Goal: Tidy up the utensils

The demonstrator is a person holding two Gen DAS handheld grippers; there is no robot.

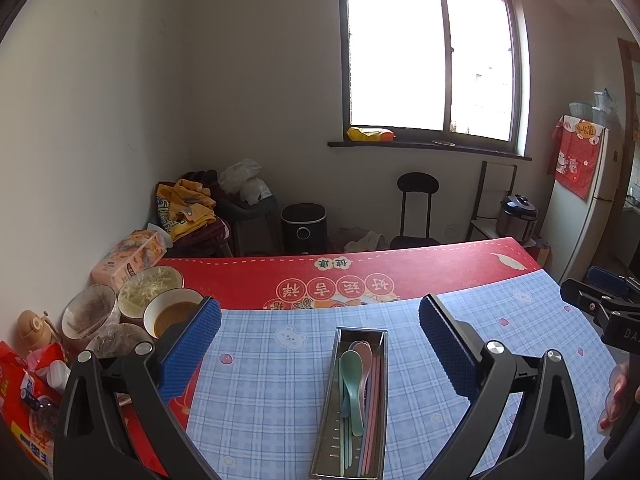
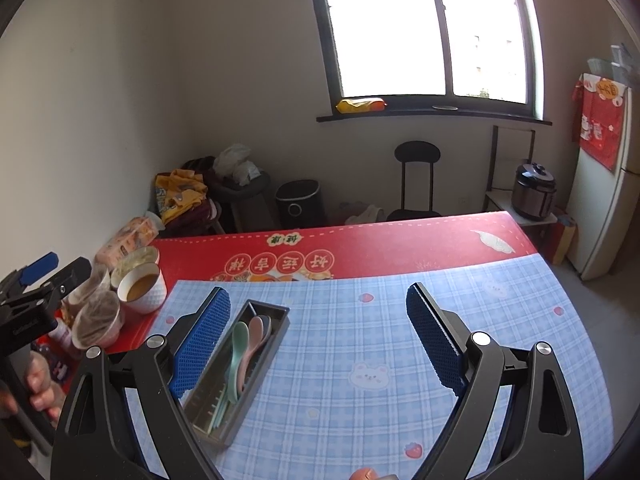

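A narrow metal utensil tray point(image 1: 320, 432) lies on the blue checked mat point(image 1: 272, 400). It holds a green spoon point(image 1: 351, 376), a pink spoon point(image 1: 363, 354) and pink chopsticks point(image 1: 374, 400). My left gripper point(image 1: 320, 332) is open and empty, above the tray with a finger on each side of it. My right gripper point(image 2: 318, 320) is open and empty. The tray point(image 2: 276, 346) sits by its left finger, holding the green spoon point(image 2: 239, 344) and pink spoon point(image 2: 256, 330).
Bowls of food stand at the table's left edge: a white bowl of brown sauce point(image 2: 143, 287), covered bowls point(image 2: 98, 322) and a shredded-food bowl point(image 1: 150, 290). Snack packets point(image 1: 24, 392) lie front left. The red cloth point(image 2: 380, 248) covers the table's far part.
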